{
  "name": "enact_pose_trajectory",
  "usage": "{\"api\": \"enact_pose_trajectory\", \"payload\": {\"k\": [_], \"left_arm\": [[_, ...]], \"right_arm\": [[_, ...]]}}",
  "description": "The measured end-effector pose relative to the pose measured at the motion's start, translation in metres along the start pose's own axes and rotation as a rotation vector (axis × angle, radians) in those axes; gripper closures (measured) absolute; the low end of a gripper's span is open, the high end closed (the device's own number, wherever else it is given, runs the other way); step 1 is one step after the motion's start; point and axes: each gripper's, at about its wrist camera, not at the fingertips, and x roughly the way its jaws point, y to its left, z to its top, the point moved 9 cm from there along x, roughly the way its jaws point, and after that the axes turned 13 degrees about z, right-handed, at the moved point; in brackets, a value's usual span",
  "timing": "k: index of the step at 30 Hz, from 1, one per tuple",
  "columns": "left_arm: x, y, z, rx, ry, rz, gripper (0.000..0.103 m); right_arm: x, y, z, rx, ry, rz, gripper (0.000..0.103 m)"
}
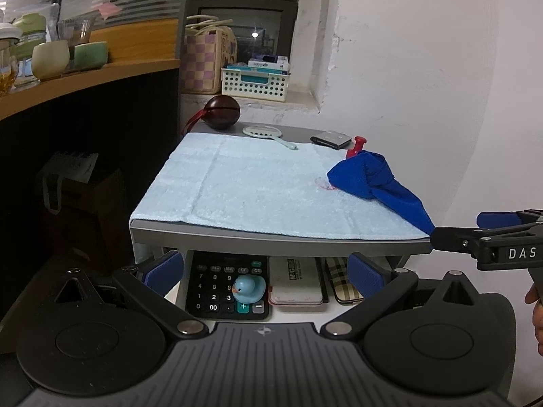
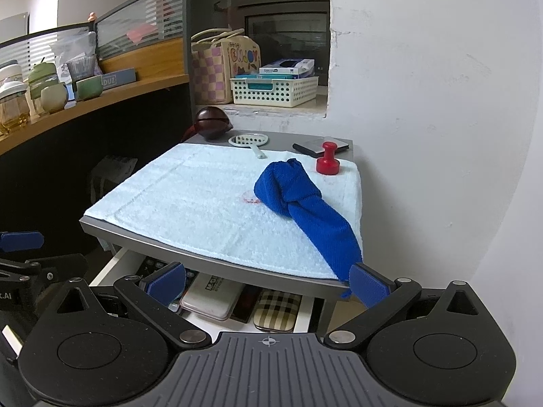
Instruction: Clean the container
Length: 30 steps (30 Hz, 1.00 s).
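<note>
Open drawer: calculator, duck, cases

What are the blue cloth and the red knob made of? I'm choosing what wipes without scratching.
The blue cloth looks like soft knitted or microfibre fabric: matte, ribbed weave, limp folds. The red knob seems hard glossy plastic or painted metal, judging by its highlights; which one is unclear.

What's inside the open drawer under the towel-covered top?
In the drawer: a calculator with a blue toy duck on its keys, a white case and a plaid case. The drawer's rear is hidden beneath the top.
</note>
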Motion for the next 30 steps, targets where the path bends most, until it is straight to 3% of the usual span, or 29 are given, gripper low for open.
{"api": "enact_pose_trajectory", "payload": {"k": [21, 30], "left_arm": [[0.005, -0.004, -0.004, 0.01, 0.031, 0.018, 0.0], [0.019, -0.022, -0.014, 0.043, 0.07, -0.037, 0.0]], "right_arm": [[0.001, -0.006, -0.007, 0.009, -0.01, -0.001, 0.0], [-0.001, -0.011, -0.015, 0.023, -0.011, -0.001, 0.0]]}}
